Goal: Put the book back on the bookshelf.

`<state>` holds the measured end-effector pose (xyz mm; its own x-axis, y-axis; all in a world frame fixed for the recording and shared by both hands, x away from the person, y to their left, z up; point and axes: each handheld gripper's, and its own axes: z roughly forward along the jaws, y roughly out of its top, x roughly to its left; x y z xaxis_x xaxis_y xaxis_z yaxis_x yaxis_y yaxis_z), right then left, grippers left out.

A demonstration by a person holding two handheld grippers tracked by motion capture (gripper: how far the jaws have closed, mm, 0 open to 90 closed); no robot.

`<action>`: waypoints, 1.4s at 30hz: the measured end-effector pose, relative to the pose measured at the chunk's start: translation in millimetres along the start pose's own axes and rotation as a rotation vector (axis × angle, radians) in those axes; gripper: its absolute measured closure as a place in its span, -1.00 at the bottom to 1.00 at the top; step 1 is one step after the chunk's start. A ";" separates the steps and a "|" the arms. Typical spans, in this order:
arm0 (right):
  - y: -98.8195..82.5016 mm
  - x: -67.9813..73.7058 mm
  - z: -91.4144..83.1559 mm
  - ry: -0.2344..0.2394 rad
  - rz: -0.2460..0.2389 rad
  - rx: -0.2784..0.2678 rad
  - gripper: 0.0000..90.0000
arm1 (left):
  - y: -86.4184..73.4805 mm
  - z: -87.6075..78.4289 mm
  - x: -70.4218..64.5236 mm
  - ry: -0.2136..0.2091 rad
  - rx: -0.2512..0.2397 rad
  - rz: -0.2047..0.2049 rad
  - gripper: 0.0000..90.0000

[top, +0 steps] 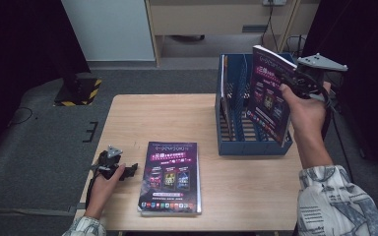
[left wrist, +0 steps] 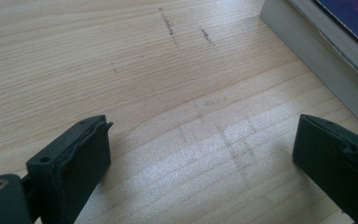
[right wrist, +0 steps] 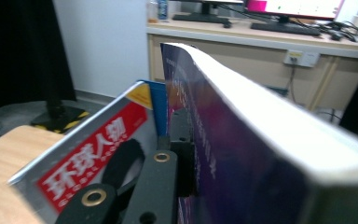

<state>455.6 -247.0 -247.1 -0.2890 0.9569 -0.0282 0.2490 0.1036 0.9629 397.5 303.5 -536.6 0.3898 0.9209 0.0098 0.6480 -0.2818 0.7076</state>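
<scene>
A thick purple-covered book is held upright and tilted, its lower edge inside the blue file rack at the table's right. My right gripper is shut on its upper right edge. In the right gripper view a black jaw presses on the purple book; the other jaw is hidden behind it. A second, similar purple book lies flat on the table near the front. My left gripper rests on the table just left of it. Its jaws stand wide open over bare wood.
A magazine with a red label stands in the rack's left slot. The flat book's page edge lies just ahead and to the right of the left jaws. The wooden table sits on grey floor, with a desk behind.
</scene>
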 end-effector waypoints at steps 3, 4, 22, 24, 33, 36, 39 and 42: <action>-1.2 -5.4 8.9 -0.029 0.022 0.006 0.83 | 0.1 0.1 0.0 0.000 0.000 0.000 -0.93; -2.1 -6.9 12.0 -0.037 0.024 0.003 0.83 | 0.1 0.1 -0.1 0.000 0.000 0.000 -0.93; -15.3 -1.7 60.2 -0.083 0.102 -0.022 0.83 | 0.2 0.4 -0.2 0.000 0.000 0.001 -0.94; -16.9 0.1 64.8 -0.092 0.094 -0.023 0.83 | 0.3 0.5 -0.2 0.000 0.001 0.000 -0.94; -21.2 7.1 79.8 -0.103 0.092 -0.041 0.83 | 0.4 0.6 -0.5 0.000 0.001 0.001 -0.94; -24.6 9.5 84.5 -0.112 0.083 -0.046 0.83 | 0.5 0.7 -0.5 0.000 0.001 0.002 -0.94; -29.4 11.2 88.0 -0.135 0.074 -0.056 0.83 | 0.5 0.7 -0.5 -0.001 0.001 0.002 -0.94; -35.2 11.7 90.6 -0.143 0.067 -0.069 0.83 | 0.5 0.8 -0.7 -0.003 0.000 0.004 -0.94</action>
<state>527.2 -214.9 -305.6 -0.1378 0.9905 0.0035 0.1979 0.0241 0.9799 398.0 302.4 -536.8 0.3940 0.9190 0.0106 0.6468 -0.2855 0.7073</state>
